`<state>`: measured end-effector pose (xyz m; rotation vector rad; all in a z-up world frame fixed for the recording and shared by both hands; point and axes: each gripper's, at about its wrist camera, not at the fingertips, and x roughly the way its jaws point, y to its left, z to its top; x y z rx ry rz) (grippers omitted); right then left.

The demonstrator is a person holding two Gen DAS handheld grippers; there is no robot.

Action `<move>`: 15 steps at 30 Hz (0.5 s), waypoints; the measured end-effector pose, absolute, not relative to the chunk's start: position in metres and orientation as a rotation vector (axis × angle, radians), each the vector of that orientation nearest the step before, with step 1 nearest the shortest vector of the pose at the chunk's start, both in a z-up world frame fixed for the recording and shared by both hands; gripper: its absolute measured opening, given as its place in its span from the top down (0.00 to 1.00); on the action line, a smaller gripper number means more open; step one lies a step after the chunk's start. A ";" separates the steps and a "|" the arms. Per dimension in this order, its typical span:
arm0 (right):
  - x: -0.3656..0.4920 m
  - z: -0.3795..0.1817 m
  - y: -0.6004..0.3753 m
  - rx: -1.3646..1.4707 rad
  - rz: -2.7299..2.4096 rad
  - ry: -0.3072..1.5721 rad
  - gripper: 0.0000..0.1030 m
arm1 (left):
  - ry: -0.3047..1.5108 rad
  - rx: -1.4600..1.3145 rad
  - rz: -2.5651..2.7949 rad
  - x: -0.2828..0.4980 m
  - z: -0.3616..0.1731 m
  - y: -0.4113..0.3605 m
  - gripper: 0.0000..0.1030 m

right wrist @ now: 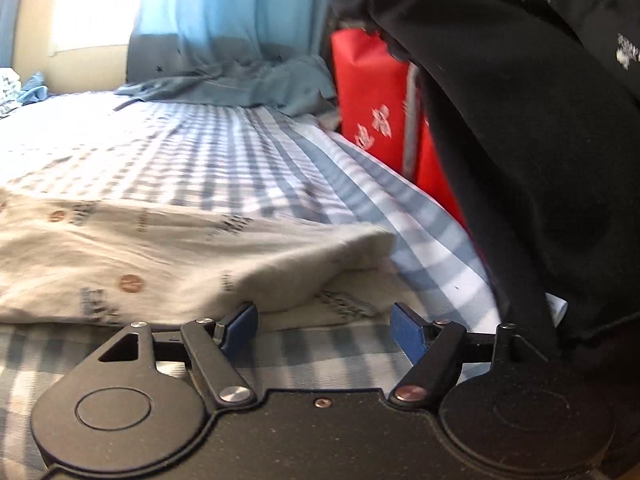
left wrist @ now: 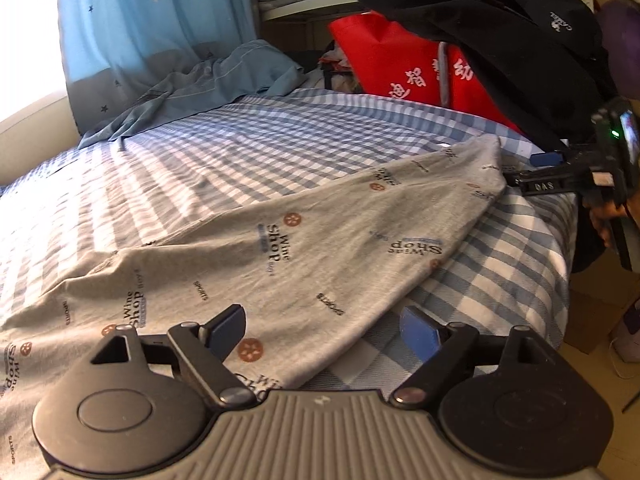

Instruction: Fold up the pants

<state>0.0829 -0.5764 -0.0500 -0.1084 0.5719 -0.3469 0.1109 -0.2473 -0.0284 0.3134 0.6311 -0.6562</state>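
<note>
Left gripper (left wrist: 324, 330) jaws spread wide, blue pads (left wrist: 228, 330) apart, nothing between them. Right gripper (right wrist: 324, 330) same: jaws wide, nothing clamped. In the left wrist view, right gripper (left wrist: 532, 172) sits far right, fingers pointing left.

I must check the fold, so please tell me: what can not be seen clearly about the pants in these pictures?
- Left wrist view: the pants are cut off at the left edge, and the left gripper body covers their near edge.
- Right wrist view: motion blur makes the print unreadable; the right gripper is open.
- Waistband or cuffs: cannot tell.
</note>
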 end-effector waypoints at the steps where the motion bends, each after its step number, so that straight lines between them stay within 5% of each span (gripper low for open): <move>1: 0.083 -0.050 -0.573 -0.111 -0.342 0.566 0.27 | 0.635 0.307 -0.648 0.113 -0.029 -0.247 0.15; 15: 0.074 -0.053 -0.537 -0.281 -0.350 0.534 0.24 | 0.678 0.282 -0.621 0.120 -0.035 -0.244 0.14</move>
